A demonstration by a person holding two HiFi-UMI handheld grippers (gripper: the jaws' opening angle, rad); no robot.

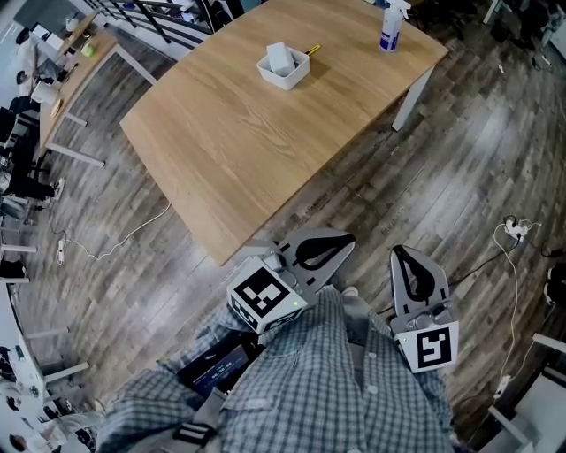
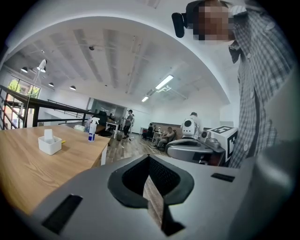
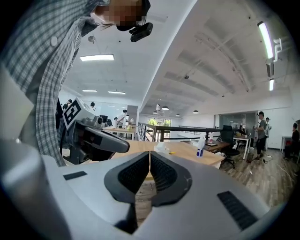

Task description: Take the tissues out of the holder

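A white tissue holder (image 1: 283,69) with a folded white tissue (image 1: 279,57) standing in it sits on the far part of the wooden table (image 1: 265,133). The left gripper view shows the holder (image 2: 49,145) at the far left, and the right gripper view shows it (image 3: 161,148) small and straight ahead. My left gripper (image 1: 348,239) is shut and empty, held low off the table's near corner. Beside it, over the floor, my right gripper (image 1: 401,253) is also shut and empty. Both are well short of the holder.
A blue-and-white spray bottle (image 1: 390,26) stands at the table's far right corner. A yellow pen (image 1: 312,49) lies just behind the holder. Cables and a power strip (image 1: 516,230) lie on the floor at right. Cluttered desks (image 1: 62,71) line the left.
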